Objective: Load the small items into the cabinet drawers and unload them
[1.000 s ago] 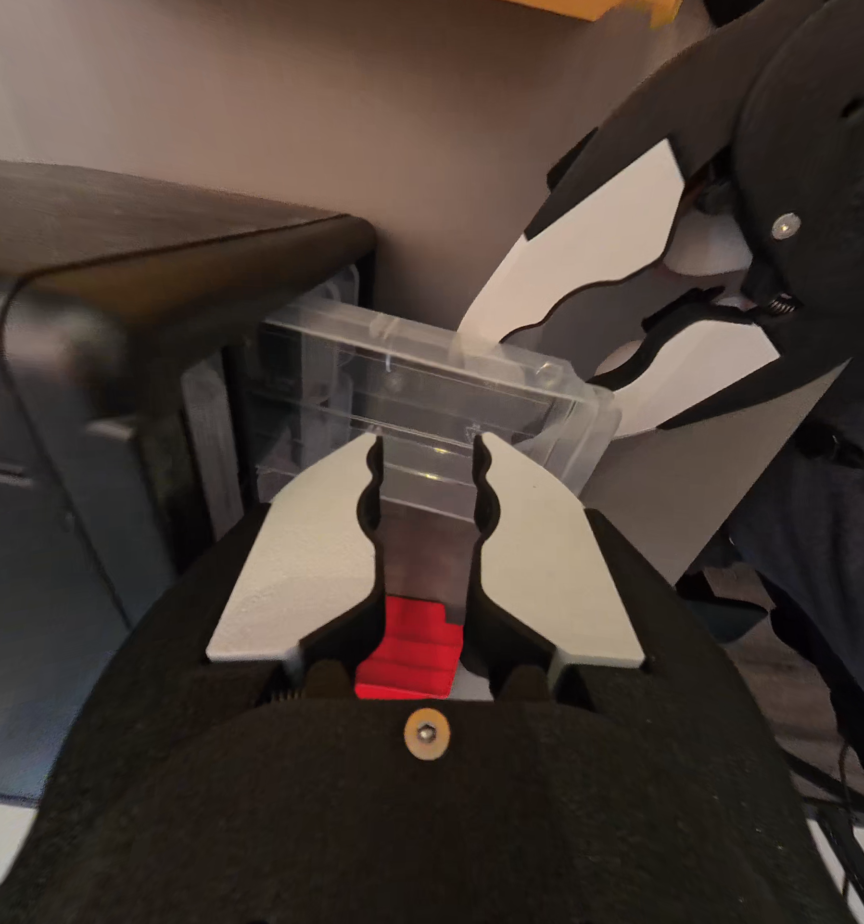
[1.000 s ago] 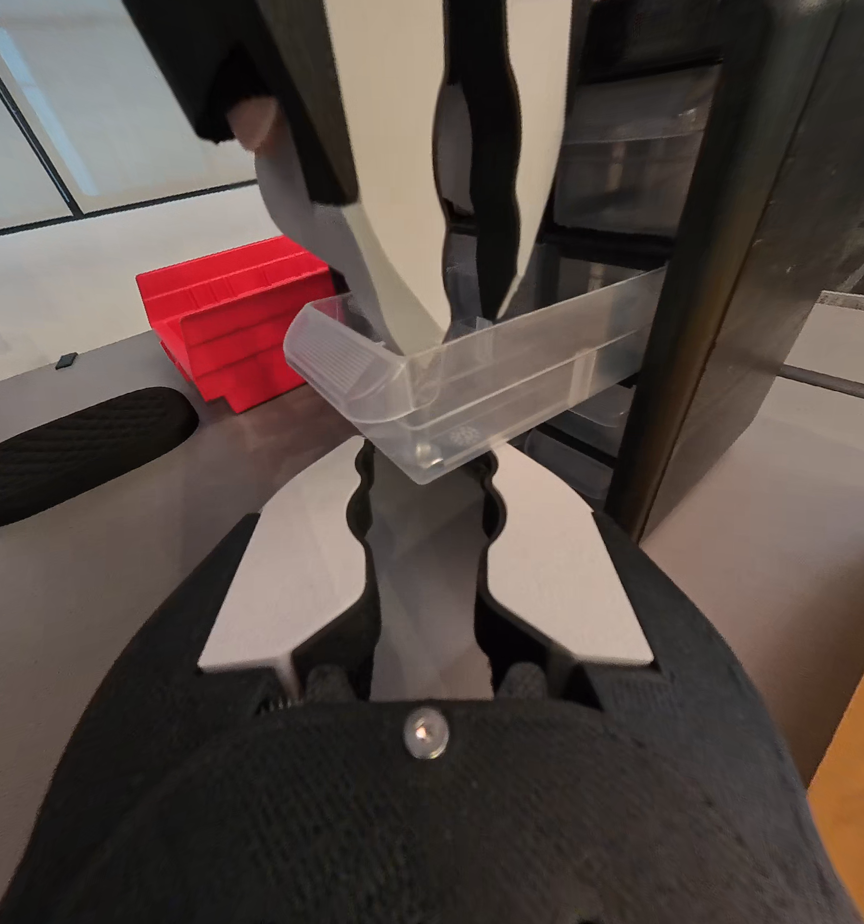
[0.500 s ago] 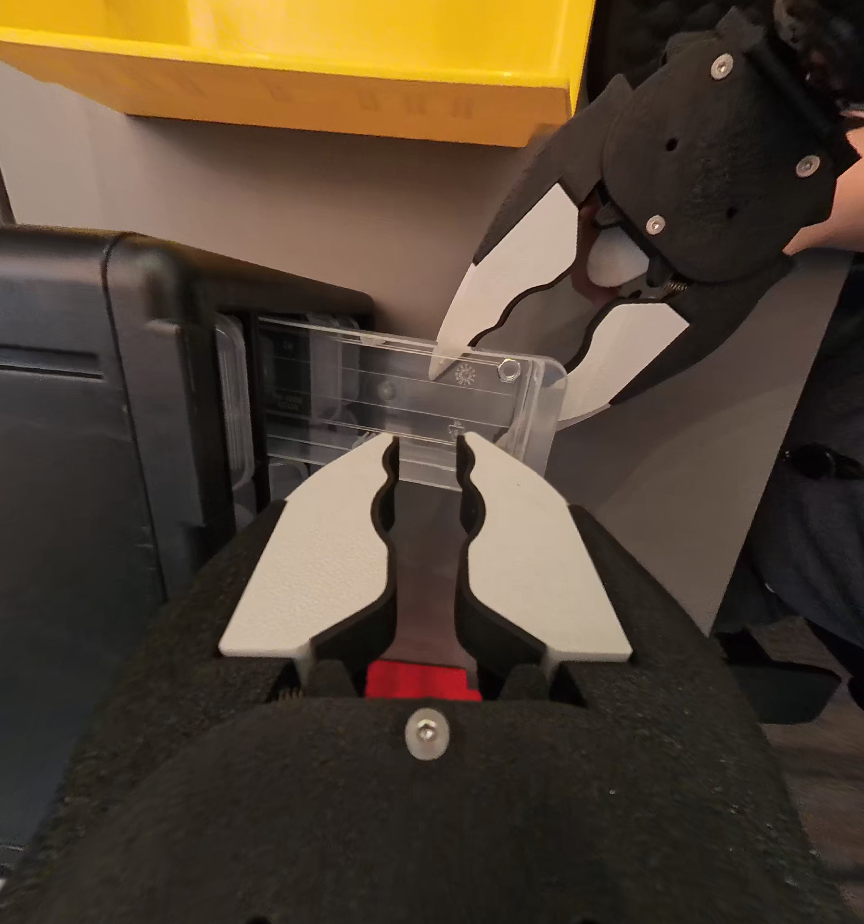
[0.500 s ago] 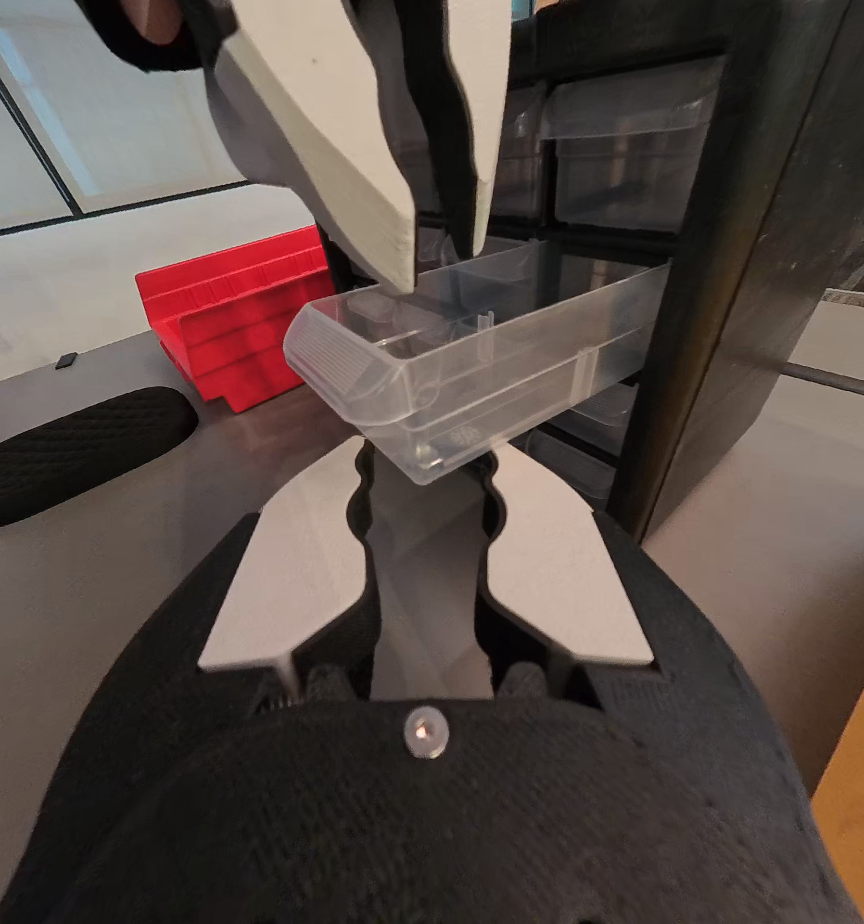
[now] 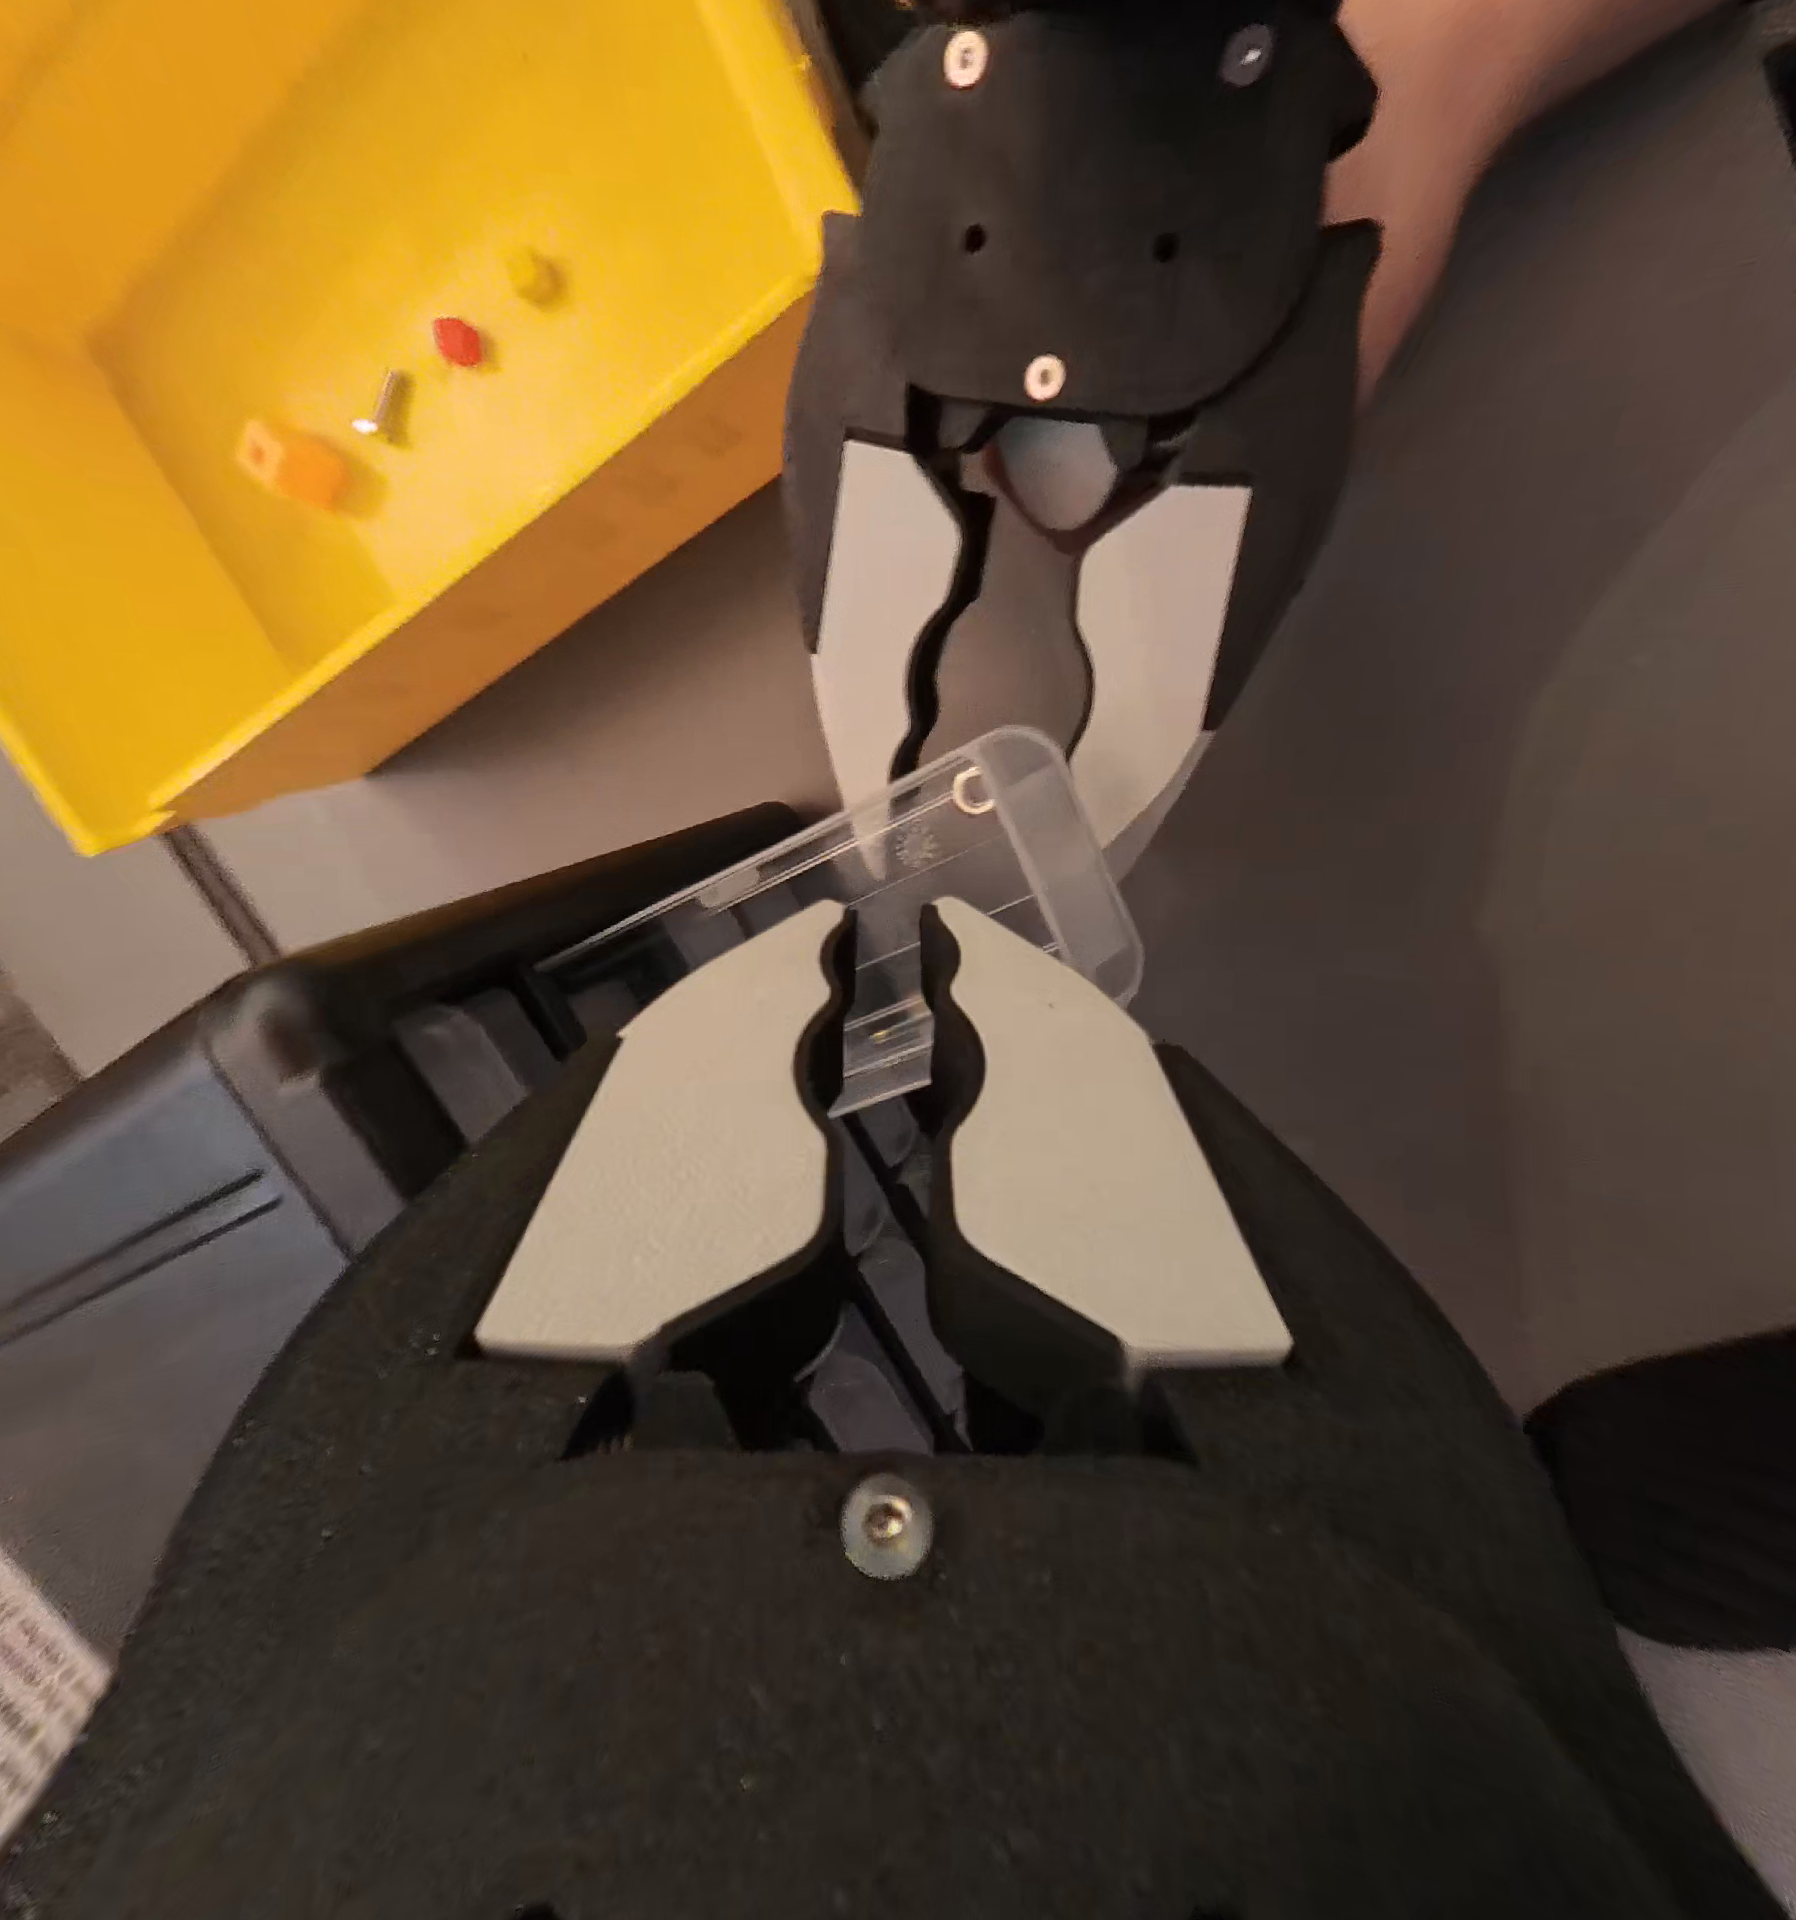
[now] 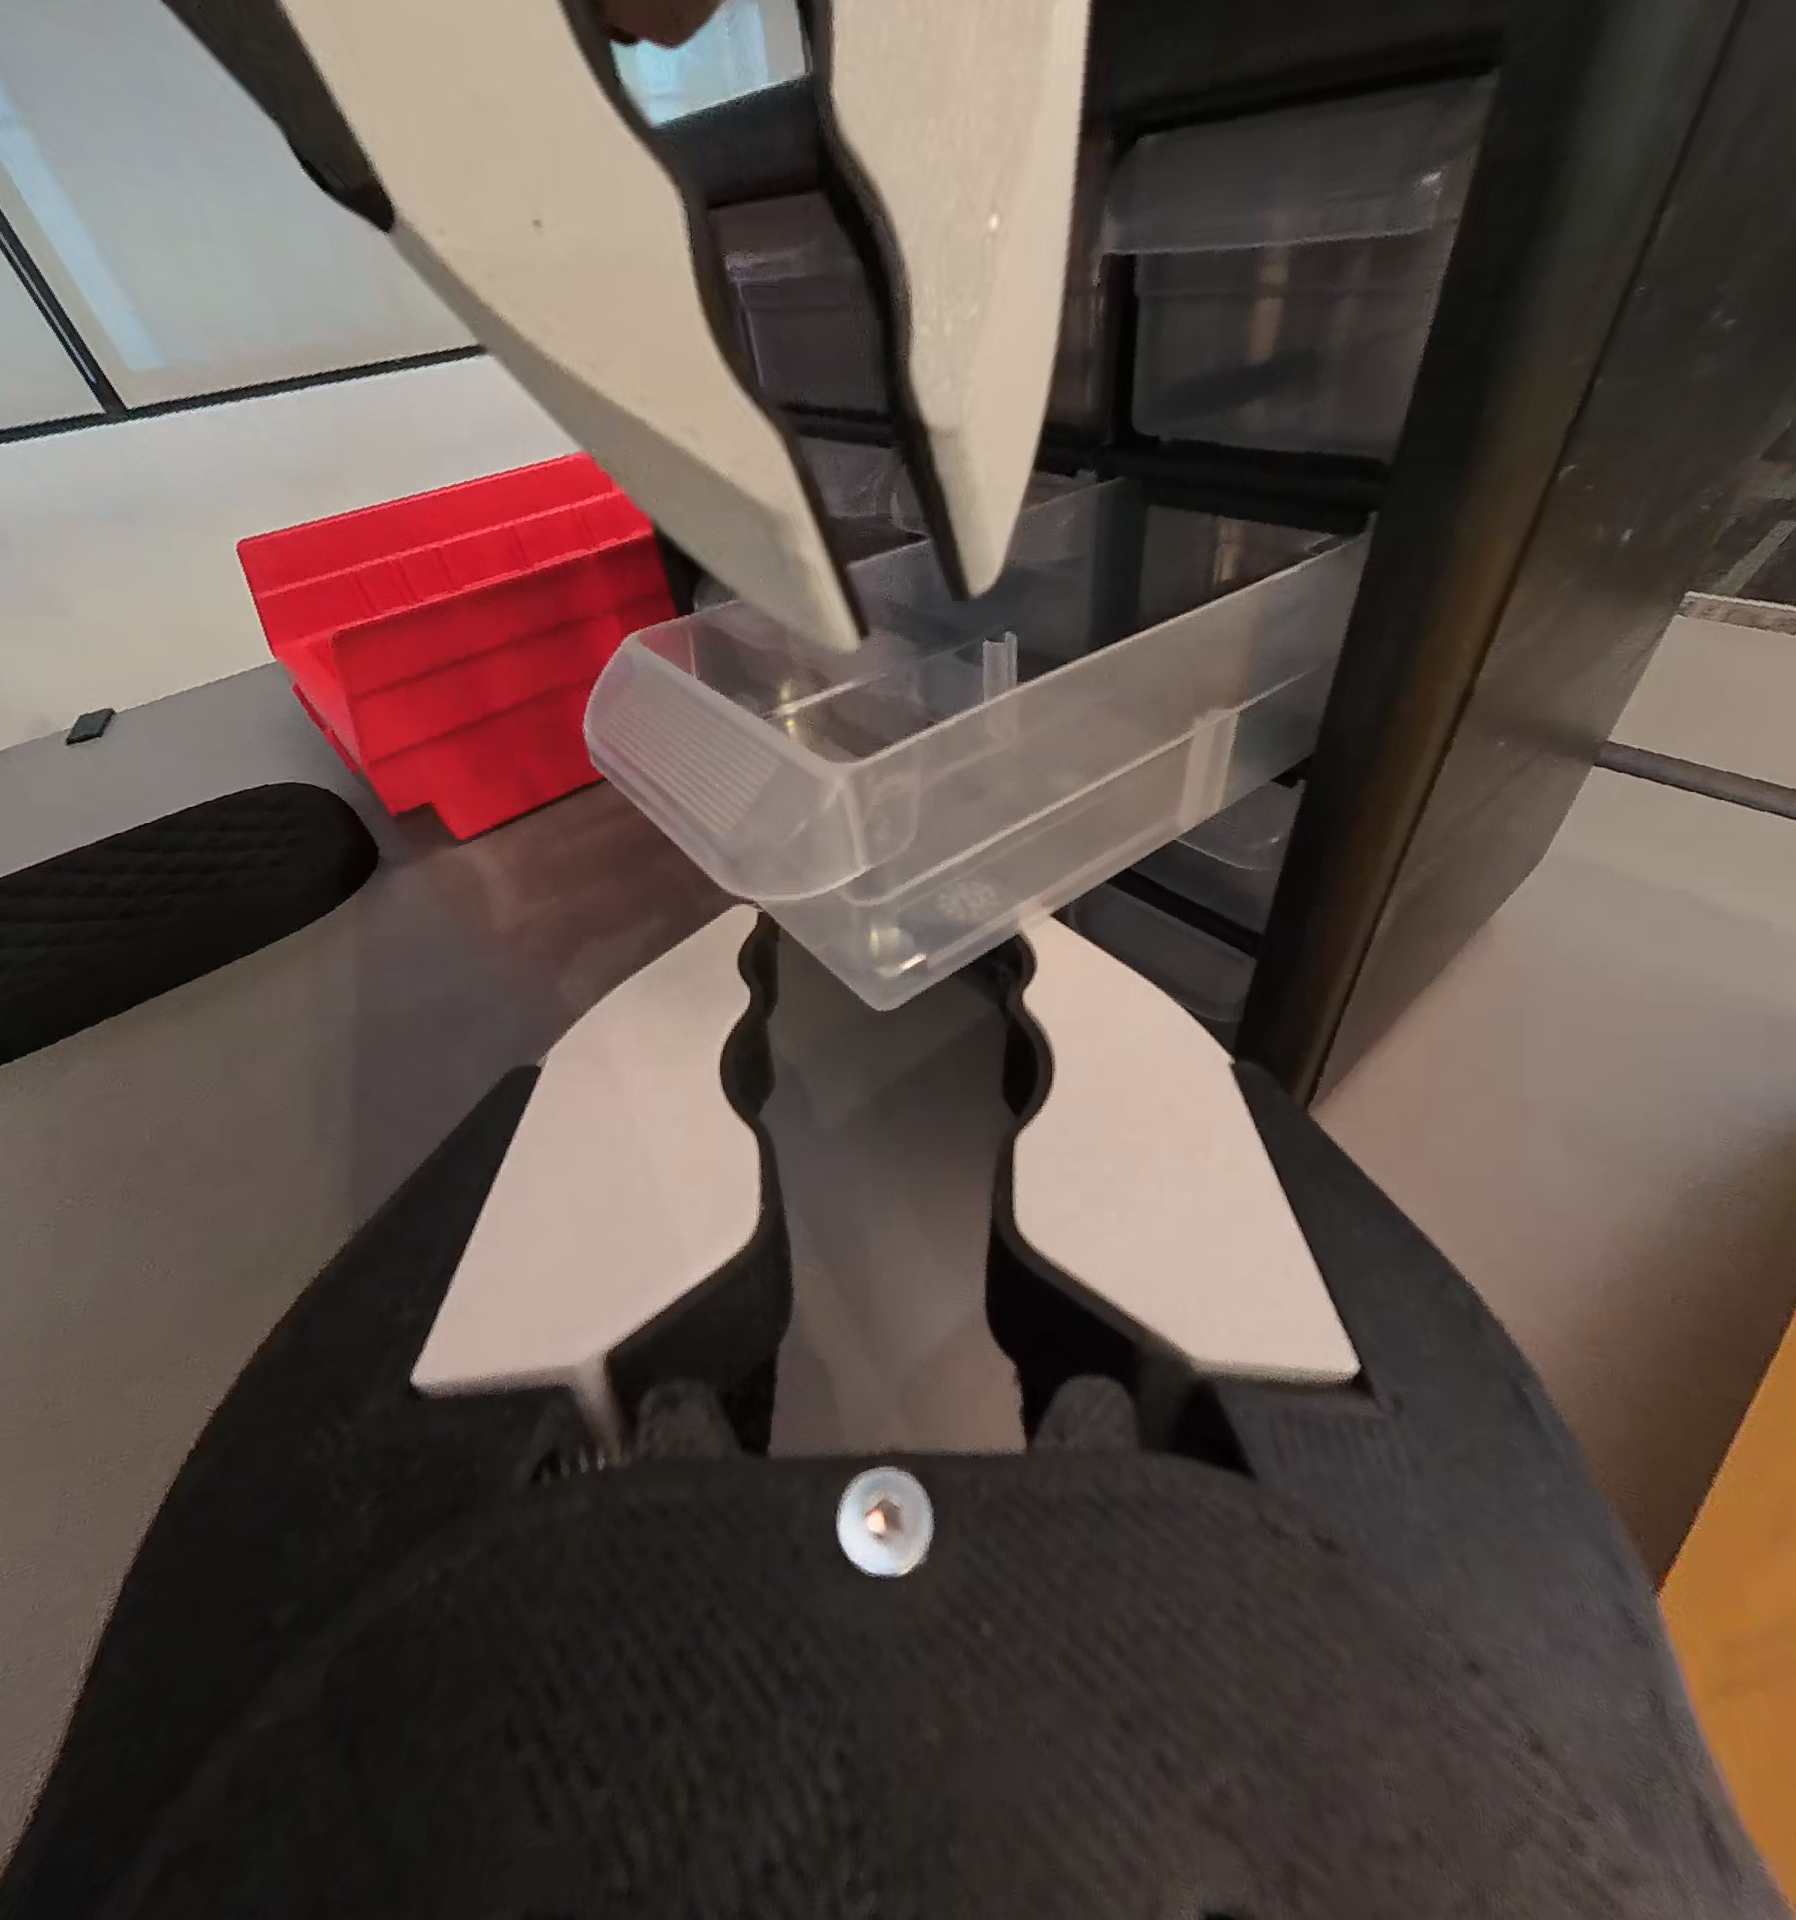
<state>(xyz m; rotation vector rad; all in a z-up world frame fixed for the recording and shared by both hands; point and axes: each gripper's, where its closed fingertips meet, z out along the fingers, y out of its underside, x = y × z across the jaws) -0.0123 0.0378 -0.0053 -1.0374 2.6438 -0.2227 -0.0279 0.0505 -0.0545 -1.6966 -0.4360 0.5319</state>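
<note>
A clear plastic drawer [image 6: 1029, 790] is pulled out of the black cabinet [image 6: 1496, 540]; it also shows in the left wrist view [image 5: 1039, 873]. A small metal nut [image 5: 972, 792] lies in its front corner. My left gripper [image 5: 883, 920] points down into the drawer from above, its fingers a narrow gap apart with nothing seen between them; the right wrist view shows it too [image 6: 904, 618]. My right gripper [image 6: 889, 935] is open just under the drawer's front corner; the left wrist view shows it beyond the drawer [image 5: 987, 727].
A yellow bin [image 5: 582, 499] behind the cabinet holds an orange block [image 5: 296, 468], a screw [image 5: 383, 405], a red piece [image 5: 455, 341] and a yellow piece [image 5: 539, 278]. A red bin [image 6: 458, 644] and a black pad [image 6: 125, 914] sit on the grey table left of the cabinet. There is about 6 cm between the tips of the two grippers.
My left gripper has risen and tipped down over the drawer, and its fingers have narrowed. The yellow bin has come into its view. My right gripper and the drawer have stayed put.
</note>
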